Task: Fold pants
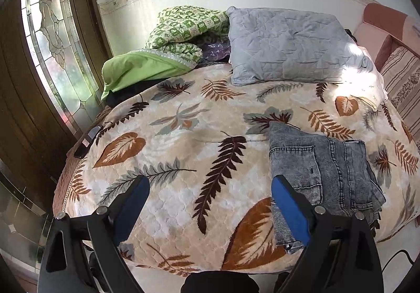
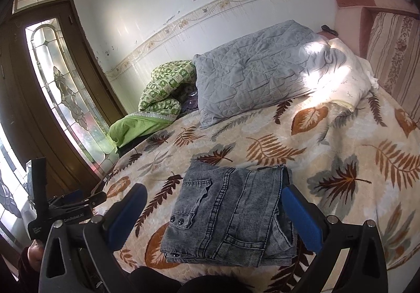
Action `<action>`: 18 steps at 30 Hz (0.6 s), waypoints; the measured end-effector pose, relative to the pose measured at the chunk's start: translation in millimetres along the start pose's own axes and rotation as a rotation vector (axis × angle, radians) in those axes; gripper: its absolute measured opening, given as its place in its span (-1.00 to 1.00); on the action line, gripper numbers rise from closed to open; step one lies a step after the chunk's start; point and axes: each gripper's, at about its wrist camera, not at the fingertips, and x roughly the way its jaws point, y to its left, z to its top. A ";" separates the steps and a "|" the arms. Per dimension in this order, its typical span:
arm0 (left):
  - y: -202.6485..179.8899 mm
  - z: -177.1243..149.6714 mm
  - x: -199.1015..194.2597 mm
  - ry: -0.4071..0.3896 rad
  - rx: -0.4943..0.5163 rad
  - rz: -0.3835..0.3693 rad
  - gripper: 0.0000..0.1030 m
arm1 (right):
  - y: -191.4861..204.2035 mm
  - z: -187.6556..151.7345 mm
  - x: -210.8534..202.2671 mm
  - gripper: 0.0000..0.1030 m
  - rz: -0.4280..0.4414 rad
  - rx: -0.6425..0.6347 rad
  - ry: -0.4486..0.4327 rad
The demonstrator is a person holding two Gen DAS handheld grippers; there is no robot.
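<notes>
Grey washed denim pants (image 2: 228, 216) lie folded into a compact stack near the front edge of the leaf-patterned bedspread (image 2: 328, 161). The right gripper (image 2: 212, 216) hovers over them, wide open, its blue pads on either side of the stack and holding nothing. In the left wrist view the same pants (image 1: 323, 177) lie to the right. My left gripper (image 1: 210, 203) is open above bare bedspread (image 1: 183, 161), and its right pad (image 1: 288, 209) overlaps the stack's left edge. The left gripper (image 2: 68, 203) also shows in the right wrist view, at the far left, held by a hand.
A grey quilted pillow (image 1: 286, 46) and a green checked blanket (image 1: 181, 30) sit at the back of the bed. A striped pink headboard (image 2: 393, 56) rises at the right. A wooden door with patterned glass (image 1: 52, 43) stands on the left. A dark phone-like object (image 1: 88, 142) lies at the bed's left edge.
</notes>
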 end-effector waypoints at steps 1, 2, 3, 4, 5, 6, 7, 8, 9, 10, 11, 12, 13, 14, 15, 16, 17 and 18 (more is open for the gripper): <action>-3.0 -0.3 0.3 0.001 0.007 -0.003 0.83 | -1.4 0.4 0.8 1.00 -0.001 0.005 0.003; -6.3 -0.6 0.3 0.002 0.013 -0.006 0.83 | -2.9 0.1 1.2 1.00 -0.005 0.009 0.005; -9.2 -0.7 0.5 0.003 0.019 -0.010 0.83 | -4.3 -0.2 1.0 1.00 -0.009 0.013 0.006; -12.8 -0.6 0.5 0.003 0.026 -0.014 0.83 | -5.7 -0.6 0.7 1.00 -0.012 0.017 0.007; -16.0 -0.1 0.3 0.003 0.032 -0.019 0.83 | -7.4 -0.7 0.6 1.00 -0.015 0.021 0.008; -19.2 0.4 -0.3 0.002 0.037 -0.024 0.83 | -9.0 -0.6 0.3 1.00 -0.017 0.026 0.008; -23.8 1.0 -0.9 0.000 0.046 -0.030 0.83 | -10.4 -0.4 -0.6 1.00 -0.018 0.032 0.008; -27.2 1.6 -1.6 -0.002 0.053 -0.034 0.83 | -11.9 -0.5 -1.3 1.00 -0.017 0.036 0.006; -31.0 2.0 -2.3 -0.005 0.061 -0.038 0.83 | -12.7 -0.2 -2.0 1.00 -0.018 0.037 0.005; -35.0 2.5 -3.6 -0.009 0.070 -0.042 0.83 | -14.1 -0.2 -2.9 1.00 -0.021 0.039 0.003; -38.0 3.0 -4.7 -0.013 0.075 -0.045 0.83 | -15.4 0.4 -3.4 1.00 -0.022 0.040 0.001; -40.9 3.6 -5.8 -0.017 0.081 -0.048 0.83 | -16.7 0.6 -4.6 1.00 -0.023 0.042 -0.001; -43.6 4.3 -6.5 -0.020 0.086 -0.051 0.83 | -18.4 0.8 -5.4 1.00 -0.023 0.045 -0.003; -45.7 4.6 -6.7 -0.021 0.090 -0.053 0.83 | -20.1 0.9 -5.7 1.00 -0.025 0.049 -0.004; -47.6 4.6 -6.9 -0.021 0.094 -0.054 0.83 | -21.3 0.7 -6.4 1.00 -0.026 0.053 -0.005; -49.1 4.9 -6.9 -0.021 0.097 -0.053 0.83 | -22.8 0.8 -7.1 1.00 -0.025 0.058 -0.006; -49.8 5.0 -6.2 -0.019 0.098 -0.053 0.83 | -24.6 1.0 -7.3 1.00 -0.023 0.063 -0.007; -50.6 4.6 -5.5 -0.018 0.099 -0.054 0.83 | -26.4 1.3 -7.3 1.00 -0.021 0.068 -0.007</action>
